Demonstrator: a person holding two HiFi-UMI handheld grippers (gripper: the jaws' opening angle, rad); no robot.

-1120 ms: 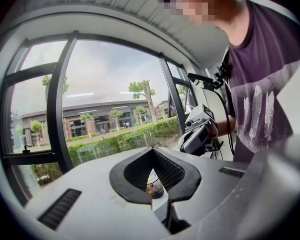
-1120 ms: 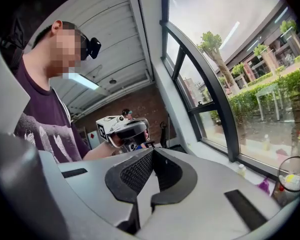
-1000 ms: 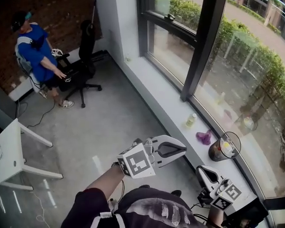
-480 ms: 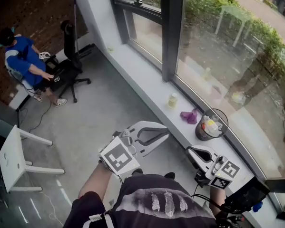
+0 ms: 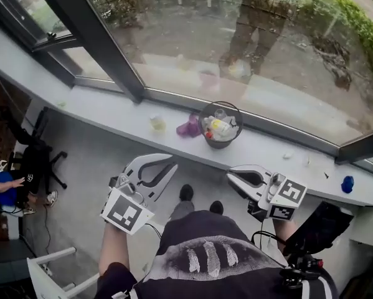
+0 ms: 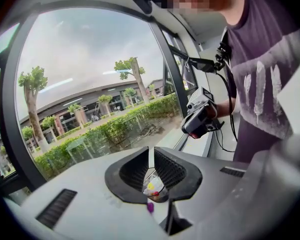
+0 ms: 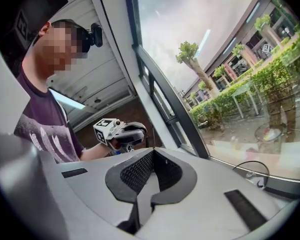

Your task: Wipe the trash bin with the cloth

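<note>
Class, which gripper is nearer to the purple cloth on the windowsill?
Left. In the head view, the left gripper is just below the purple cloth; the right gripper is farther, below the trash bin beside it.

On the window ledge (image 5: 105, 111) the trash bin (image 5: 218, 144) stands at twelve o'clock in the head view. The cloth (image 5: 190, 128) is just beside it at its nine o'clock, with a bottle (image 5: 156, 123) next along that way. A small object (image 5: 347, 184) lies on the ledge at four o'clock, well apart, and a chair (image 5: 42, 161) and a seated person (image 5: 2, 189) are at nine o'clock.
</note>
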